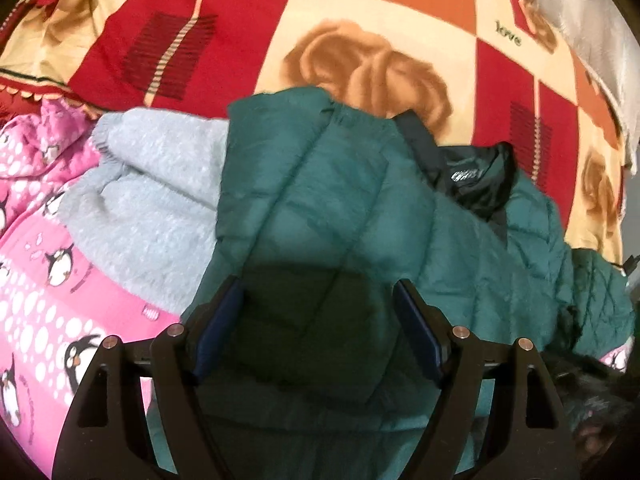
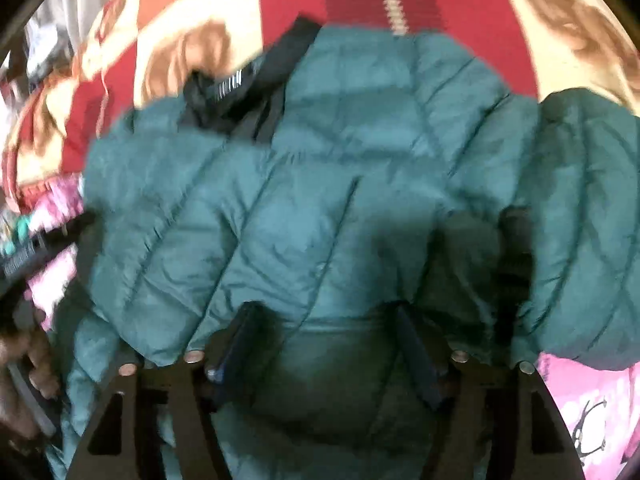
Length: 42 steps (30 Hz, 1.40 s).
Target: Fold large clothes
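Note:
A dark green quilted puffer jacket (image 1: 360, 208) lies spread on the bed, its black collar lining with a label (image 1: 468, 176) turned up at the far side. My left gripper (image 1: 318, 286) hovers open over the jacket's near part, nothing pinched between its blue pads (image 1: 416, 328). In the right wrist view the same jacket (image 2: 320, 160) fills the frame, collar (image 2: 240, 88) at the upper left and a sleeve (image 2: 588, 220) bulging on the right. My right gripper (image 2: 325, 310) stands open, a puff of jacket fabric lying between its fingers.
A grey fleece garment (image 1: 152, 200) lies left of the jacket on a pink penguin-print blanket (image 1: 44, 280). Beneath is a red, orange and cream rose-print bedspread (image 1: 360, 60). A person's hand (image 2: 28, 364) shows at the left edge of the right wrist view.

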{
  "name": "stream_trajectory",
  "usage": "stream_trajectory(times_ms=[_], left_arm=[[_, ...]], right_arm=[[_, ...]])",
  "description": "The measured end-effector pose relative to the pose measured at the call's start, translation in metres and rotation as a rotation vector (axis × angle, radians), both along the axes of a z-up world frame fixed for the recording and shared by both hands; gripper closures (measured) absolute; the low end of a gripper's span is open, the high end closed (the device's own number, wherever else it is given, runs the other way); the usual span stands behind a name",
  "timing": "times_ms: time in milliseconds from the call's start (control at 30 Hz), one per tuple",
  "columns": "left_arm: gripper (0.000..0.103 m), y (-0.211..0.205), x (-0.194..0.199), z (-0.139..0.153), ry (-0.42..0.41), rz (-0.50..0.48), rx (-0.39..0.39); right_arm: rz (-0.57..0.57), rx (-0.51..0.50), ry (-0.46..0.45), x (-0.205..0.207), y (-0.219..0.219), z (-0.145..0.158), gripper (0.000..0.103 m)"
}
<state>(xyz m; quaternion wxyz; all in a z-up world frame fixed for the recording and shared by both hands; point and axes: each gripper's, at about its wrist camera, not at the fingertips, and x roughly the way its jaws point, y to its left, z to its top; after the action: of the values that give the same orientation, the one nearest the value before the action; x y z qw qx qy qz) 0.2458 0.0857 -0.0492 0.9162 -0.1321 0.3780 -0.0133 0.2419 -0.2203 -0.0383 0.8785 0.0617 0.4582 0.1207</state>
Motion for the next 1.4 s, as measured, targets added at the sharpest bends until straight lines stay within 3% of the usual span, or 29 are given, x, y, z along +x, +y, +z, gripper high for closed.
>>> stream_trajectory(times_ms=[100, 200, 333, 433, 533, 633, 833, 967, 1067, 1167, 1267, 1333, 1400], left_arm=[[0.025, 0.001, 0.005, -0.010, 0.069, 0.007, -0.008], [0.024, -0.001, 0.004, -0.012, 0.061, 0.014, -0.003], [0.023, -0.004, 0.001, -0.015, 0.056, 0.009, 0.005], [0.023, -0.002, 0.003, -0.017, 0.068, 0.008, -0.005], [0.023, -0.002, 0.004, -0.016, 0.077, 0.007, -0.007], [0.023, -0.004, 0.006, -0.015, 0.081, -0.008, -0.005], [0.023, -0.006, 0.007, -0.011, 0.073, -0.019, -0.008], [0.023, -0.006, 0.001, -0.007, 0.060, -0.019, -0.012], [0.023, -0.006, -0.008, 0.001, 0.030, -0.022, -0.015], [0.023, -0.007, -0.016, 0.010, -0.020, -0.016, -0.005], [0.023, -0.008, -0.020, 0.019, -0.066, -0.012, -0.003], [0.023, -0.008, -0.022, 0.024, -0.097, -0.010, -0.017], [0.023, -0.009, -0.022, 0.028, -0.117, -0.006, -0.020]], right_arm=[[0.028, 0.139, 0.050, -0.016, -0.019, 0.010, 0.036], [0.049, 0.271, 0.165, -0.034, -0.037, 0.000, 0.036], [-0.004, 0.415, 0.217, -0.028, -0.060, -0.023, 0.036], [-0.079, 0.484, 0.194, -0.010, -0.064, -0.030, 0.037], [-0.110, 0.424, 0.112, 0.004, -0.062, -0.028, 0.045], [-0.151, 0.393, 0.109, 0.013, -0.060, -0.027, 0.050], [-0.172, 0.333, 0.066, 0.002, -0.065, -0.002, 0.050], [-0.195, 0.284, -0.032, -0.010, -0.076, 0.022, 0.050], [-0.293, 0.176, -0.142, -0.025, -0.115, 0.042, 0.050], [-0.480, 0.027, -0.231, -0.043, -0.177, 0.054, 0.050], [-0.628, -0.062, -0.265, -0.060, -0.241, 0.054, 0.049], [-0.717, -0.057, -0.257, -0.070, -0.286, 0.049, 0.049], [-0.791, 0.018, -0.262, -0.083, -0.327, 0.044, 0.049]])
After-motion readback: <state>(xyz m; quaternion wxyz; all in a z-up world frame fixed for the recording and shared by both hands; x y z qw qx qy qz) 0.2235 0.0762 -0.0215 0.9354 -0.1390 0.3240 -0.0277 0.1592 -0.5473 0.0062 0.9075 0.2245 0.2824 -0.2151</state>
